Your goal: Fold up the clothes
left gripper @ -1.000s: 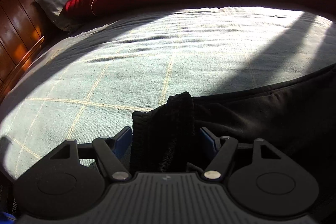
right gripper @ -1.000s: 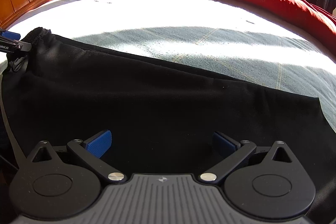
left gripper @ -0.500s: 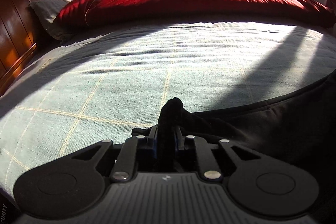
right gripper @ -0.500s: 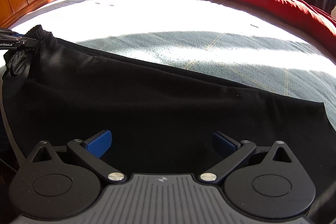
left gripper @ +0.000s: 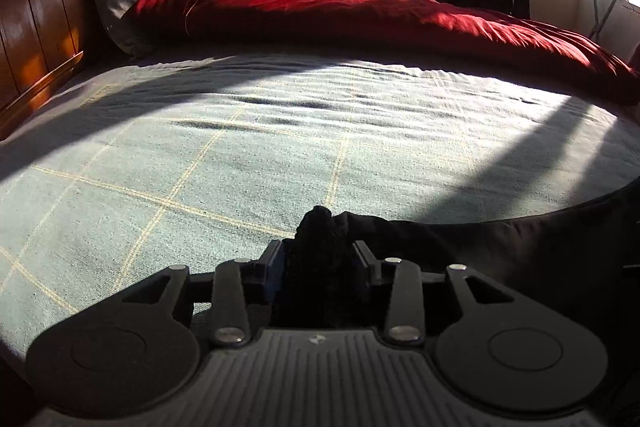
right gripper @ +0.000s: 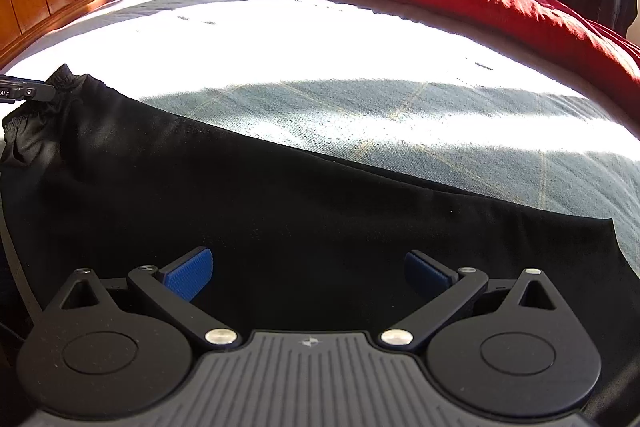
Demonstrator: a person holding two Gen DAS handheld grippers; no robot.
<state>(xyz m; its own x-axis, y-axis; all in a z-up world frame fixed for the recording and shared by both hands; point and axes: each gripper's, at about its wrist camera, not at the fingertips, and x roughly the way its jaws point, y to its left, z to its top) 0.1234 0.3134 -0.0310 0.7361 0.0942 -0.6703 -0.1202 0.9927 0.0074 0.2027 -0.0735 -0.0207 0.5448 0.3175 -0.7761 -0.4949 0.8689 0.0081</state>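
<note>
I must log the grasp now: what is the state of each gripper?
Left gripper: shut on the bunched end of the black garment.
Right gripper: open, holding nothing, above the garment.

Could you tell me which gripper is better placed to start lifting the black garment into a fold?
The left gripper: its jaws are shut on the black garment's bunched end. The right gripper hovers over the cloth, jaws open, holding nothing.

Harsh window sunlight, blown-out glare on bedsheet (right gripper: 304, 39), deep shadows, fisheye curvature
</note>
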